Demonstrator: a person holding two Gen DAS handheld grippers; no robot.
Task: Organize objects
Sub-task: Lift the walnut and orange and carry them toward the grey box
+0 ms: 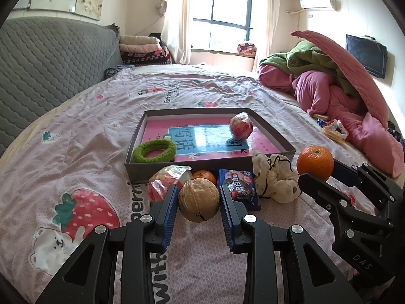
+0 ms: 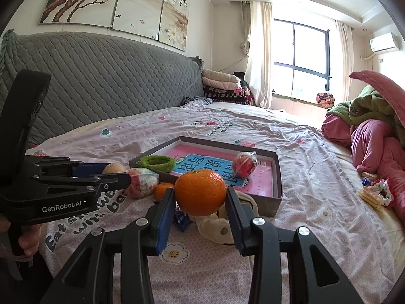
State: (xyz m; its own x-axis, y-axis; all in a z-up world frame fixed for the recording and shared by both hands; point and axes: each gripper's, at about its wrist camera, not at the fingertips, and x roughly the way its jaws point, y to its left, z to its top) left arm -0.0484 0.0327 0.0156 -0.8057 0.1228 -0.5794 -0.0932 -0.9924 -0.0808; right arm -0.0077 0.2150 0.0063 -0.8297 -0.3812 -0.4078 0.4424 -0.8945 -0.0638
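Left claw (image 1: 198, 200) is clamped on a walnut (image 1: 198, 200), pads touching both sides, low over the bed (image 1: 76, 131) at 6 o'clock of the left-wrist view. At 10 o'clock from the walnut lies a wrapped fruit (image 1: 164, 179); a small orange (image 1: 203, 176) sits just behind the walnut, and a snack pack (image 1: 239, 187) is at its 2 o'clock. All three lie against the near wall of the box (image 1: 141, 173). Inside the box: a green ring (image 1: 154, 150) in the near-left corner, a wrapped apple (image 1: 241, 126) toward the far right, both on a pink and blue book (image 1: 202, 141). Right of the snack pack is a crumpled cloth pouch (image 1: 272, 177), at the box's near-right corner.

Right claw (image 2: 200, 193) grips a big orange (image 2: 200, 193), held up off the bed; in the left-wrist view that orange (image 1: 315, 162) shows at 3 o'clock, w/ the right claw (image 1: 316, 174) coming in from the right edge. In the right-wrist view the left claw (image 2: 115, 172) enters at 9 o'clock, walnut (image 2: 114, 168) just peeking out. Pink and green bedding (image 1: 329, 81) is piled at 2 o'clock, well apart from the box.
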